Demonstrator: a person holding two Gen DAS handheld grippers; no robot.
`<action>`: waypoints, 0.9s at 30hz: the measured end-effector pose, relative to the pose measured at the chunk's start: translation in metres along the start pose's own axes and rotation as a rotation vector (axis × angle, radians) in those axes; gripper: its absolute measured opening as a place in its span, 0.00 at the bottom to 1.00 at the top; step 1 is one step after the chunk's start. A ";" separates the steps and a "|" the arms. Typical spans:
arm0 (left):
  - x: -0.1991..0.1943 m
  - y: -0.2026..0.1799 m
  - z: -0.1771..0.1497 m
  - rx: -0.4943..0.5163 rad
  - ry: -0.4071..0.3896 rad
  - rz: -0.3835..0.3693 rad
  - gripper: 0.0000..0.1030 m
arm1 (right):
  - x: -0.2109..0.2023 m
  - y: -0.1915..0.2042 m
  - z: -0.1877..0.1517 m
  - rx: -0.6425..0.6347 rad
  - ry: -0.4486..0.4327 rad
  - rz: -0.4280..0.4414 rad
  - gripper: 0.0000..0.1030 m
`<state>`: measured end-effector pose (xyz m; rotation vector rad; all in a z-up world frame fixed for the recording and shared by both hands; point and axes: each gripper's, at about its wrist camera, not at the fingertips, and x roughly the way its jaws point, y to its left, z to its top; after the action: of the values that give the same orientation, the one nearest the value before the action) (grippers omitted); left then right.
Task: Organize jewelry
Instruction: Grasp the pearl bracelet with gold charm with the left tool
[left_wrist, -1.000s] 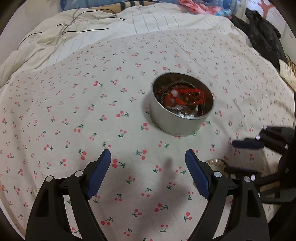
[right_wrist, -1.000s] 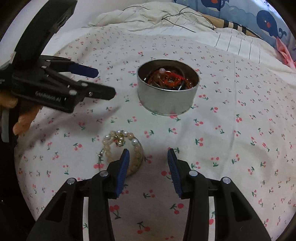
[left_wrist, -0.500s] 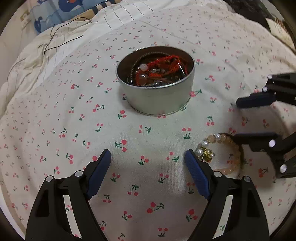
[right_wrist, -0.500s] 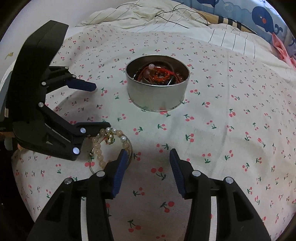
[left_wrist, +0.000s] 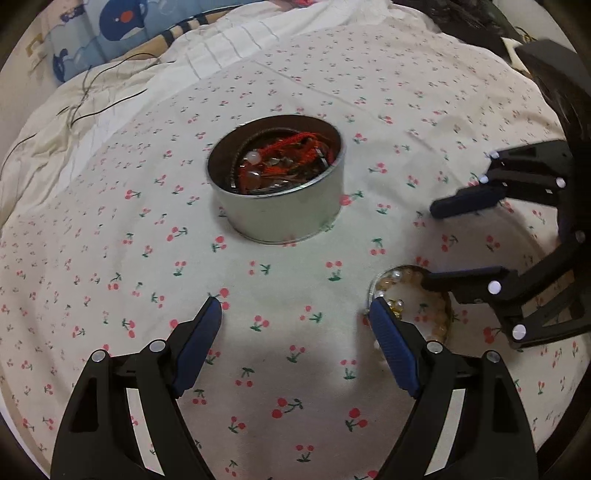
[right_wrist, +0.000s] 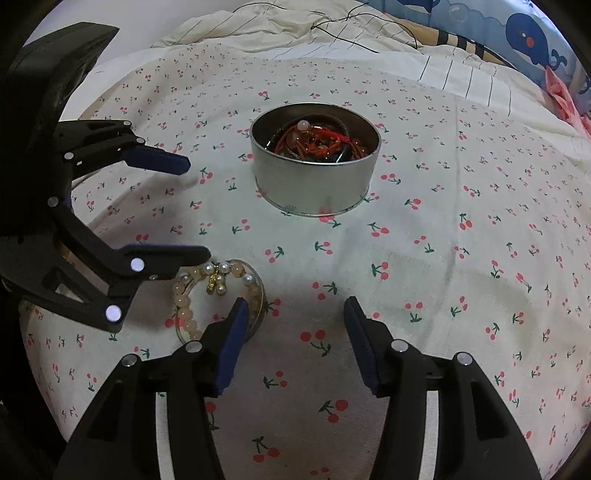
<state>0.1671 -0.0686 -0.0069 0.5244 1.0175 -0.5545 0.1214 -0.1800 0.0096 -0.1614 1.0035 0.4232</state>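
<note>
A round, shallow silver metal tin (right_wrist: 316, 173) is sitting on the cream bedsheet printed with small red cherries (right_wrist: 461, 258), holding a tangle of red cord, beads and dark chains. Nearer the cameras, a bracelet of pale peach beads with a few white pearls and a small gold charm (right_wrist: 218, 291) is lying flat on the sheet, well apart from the tin.

The left hand-held gripper (left_wrist: 295, 317) is hovering over bare sheet with its 2 blue-padded fingers spread wide and nothing between them. Its right finger (left_wrist: 391, 347) is sitting just beside the bracelet (left_wrist: 410, 295), covering part of the near rim in its own view.

The right hand-held gripper (right_wrist: 293, 319) is pointing steeply down at the sheet, and its jaws have just been opening; they are standing apart over empty cloth. Its left finger (right_wrist: 232, 339) is overlapping the bracelet's near edge, though I cannot tell whether it is touching the beads.

Behind the tin, a rumpled striped cream blanket (right_wrist: 280, 26) with thin black cables (right_wrist: 343, 26) across it is lying beside a blue whale-print cloth (right_wrist: 532, 37).
</note>
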 end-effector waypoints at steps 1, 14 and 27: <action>0.001 -0.004 -0.001 0.021 0.005 -0.002 0.76 | 0.000 0.000 0.000 0.000 0.000 0.001 0.52; 0.004 -0.024 -0.006 0.109 0.028 0.004 0.76 | 0.002 0.003 -0.001 -0.011 0.008 0.003 0.56; 0.000 0.005 -0.006 0.005 0.040 -0.013 0.42 | 0.000 -0.001 -0.002 0.003 0.006 0.004 0.59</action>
<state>0.1669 -0.0610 -0.0087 0.5355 1.0588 -0.5598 0.1203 -0.1811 0.0086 -0.1578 1.0100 0.4255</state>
